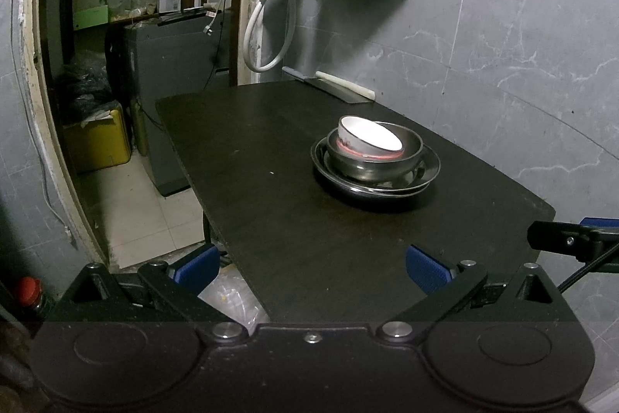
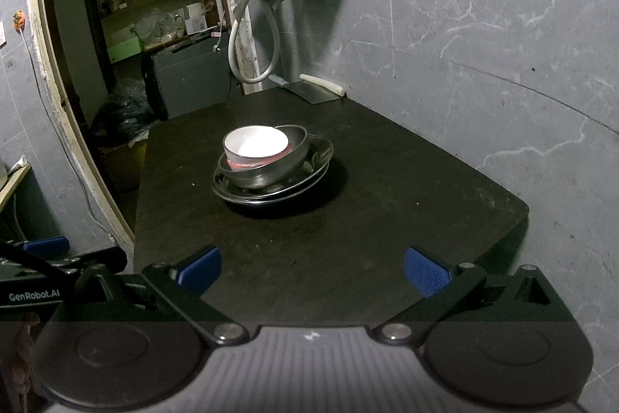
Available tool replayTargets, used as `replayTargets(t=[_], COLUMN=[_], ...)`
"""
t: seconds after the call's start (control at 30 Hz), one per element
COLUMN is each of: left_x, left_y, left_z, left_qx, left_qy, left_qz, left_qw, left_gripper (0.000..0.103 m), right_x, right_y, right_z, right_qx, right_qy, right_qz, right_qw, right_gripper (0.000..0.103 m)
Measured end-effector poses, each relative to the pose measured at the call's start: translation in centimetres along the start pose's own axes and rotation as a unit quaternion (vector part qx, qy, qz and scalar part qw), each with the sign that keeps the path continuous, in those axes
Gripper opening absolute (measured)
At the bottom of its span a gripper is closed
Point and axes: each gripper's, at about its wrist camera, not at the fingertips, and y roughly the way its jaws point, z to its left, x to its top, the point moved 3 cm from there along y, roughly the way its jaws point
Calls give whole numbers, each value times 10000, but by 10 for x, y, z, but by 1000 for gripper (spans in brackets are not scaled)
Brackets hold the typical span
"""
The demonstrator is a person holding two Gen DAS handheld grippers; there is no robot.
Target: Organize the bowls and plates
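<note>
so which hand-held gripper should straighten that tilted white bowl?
Probably right: the right hand-held gripper looks nearer the white bowl. The left hand-held gripper sits back by the table edge. Both are open and empty.

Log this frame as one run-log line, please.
stage: dishes stacked | white bowl tilted in steel bowl on steel plates | left gripper open, empty | right gripper open, empty | both off stack

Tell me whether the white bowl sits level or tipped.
Tipped. The white bowl leans inside the steel bowl, its rim slanting, one side raised in both views.
</note>
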Motion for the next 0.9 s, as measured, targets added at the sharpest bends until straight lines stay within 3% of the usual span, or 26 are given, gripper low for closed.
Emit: replayTargets(t=[0.9], left_x=[-3], left_y=[-1], left_z=[2], left_qx=[1], left_qy=[-7], left_qz=[1], left_qw=[10000], left_gripper=[102], right_x=[-2], right_y=[1], right_z=[2], right_qx=[1], right_qy=[-4], right_qz=[-2], right_qw=[10000], right_gripper=[103])
